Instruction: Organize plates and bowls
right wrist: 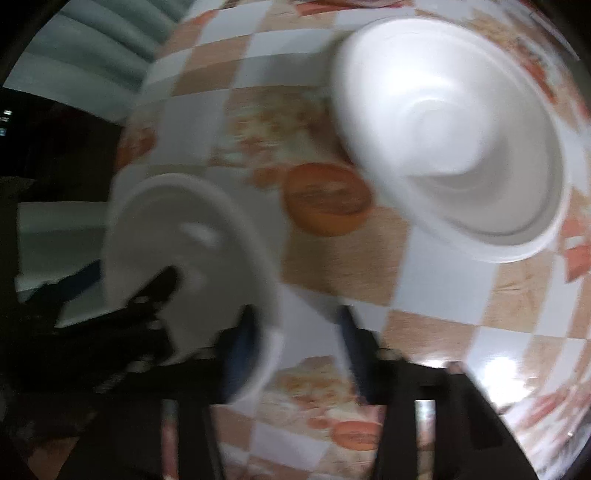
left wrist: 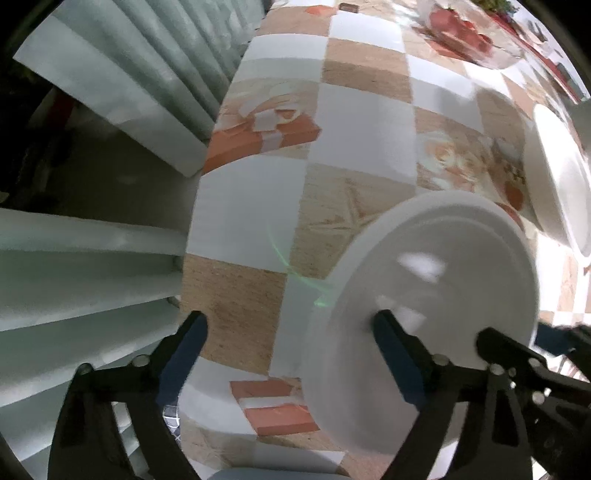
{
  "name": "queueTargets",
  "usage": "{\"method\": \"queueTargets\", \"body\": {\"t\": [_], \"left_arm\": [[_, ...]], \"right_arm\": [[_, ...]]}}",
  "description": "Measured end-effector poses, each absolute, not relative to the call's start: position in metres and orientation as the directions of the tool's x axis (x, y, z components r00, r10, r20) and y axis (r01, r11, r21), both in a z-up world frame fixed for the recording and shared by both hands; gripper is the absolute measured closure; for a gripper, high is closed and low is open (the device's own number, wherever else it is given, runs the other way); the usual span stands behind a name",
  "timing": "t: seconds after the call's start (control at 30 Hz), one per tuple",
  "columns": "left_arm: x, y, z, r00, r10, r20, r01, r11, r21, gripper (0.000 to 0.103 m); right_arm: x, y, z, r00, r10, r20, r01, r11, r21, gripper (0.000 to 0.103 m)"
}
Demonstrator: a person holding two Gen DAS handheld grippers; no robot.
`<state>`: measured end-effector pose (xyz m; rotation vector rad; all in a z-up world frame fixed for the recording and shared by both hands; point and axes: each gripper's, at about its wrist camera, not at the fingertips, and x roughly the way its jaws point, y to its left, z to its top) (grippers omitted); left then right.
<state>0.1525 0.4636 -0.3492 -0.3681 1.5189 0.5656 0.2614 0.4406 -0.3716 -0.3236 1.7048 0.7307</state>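
A white plate [left wrist: 424,295] lies on the checked tablecloth at the right of the left wrist view. My left gripper [left wrist: 291,325] is open; its right finger [left wrist: 395,354] lies over the plate, its left finger over bare cloth. Another black gripper touches that plate's right rim. In the blurred right wrist view the same plate [right wrist: 184,240] is at the lower left, and my right gripper [right wrist: 295,332] is open with its left finger [right wrist: 240,350] at the plate's rim. A stack of white bowls and plates [right wrist: 450,136] stands at the upper right, also visible at the right edge [left wrist: 557,177].
The table's left edge [left wrist: 195,206] drops to pale curtains [left wrist: 110,74] and dark floor. A clear dish with red fruit [left wrist: 461,29] stands at the far end of the table.
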Motion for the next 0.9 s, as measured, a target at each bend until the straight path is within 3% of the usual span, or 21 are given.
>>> {"method": "queueTargets", "body": {"t": [0.1, 0.17, 0.9], "left_arm": [[0.155, 0.454, -0.345, -0.005, 0.085, -0.996, -0.544, 0.836, 0.074, 0.039], [0.157, 0.445, -0.344, 0.005, 0.055, -0.998, -0.525, 0.85, 0.044, 0.065], [0.189, 0.296, -0.344, -0.01, -0.071, -0.997, -0.37, 0.927, -0.063, 0.068]], "right_arm": [[0.262, 0.442, -0.377, -0.309, 0.181, -0.934, -0.541, 0.774, 0.329, 0.08], [0.262, 0.439, -0.38, -0.337, 0.188, -0.922, -0.523, 0.777, 0.35, 0.084], [0.292, 0.295, -0.413, -0.373, 0.073, -0.925, -0.39, 0.892, 0.228, 0.087]]}}
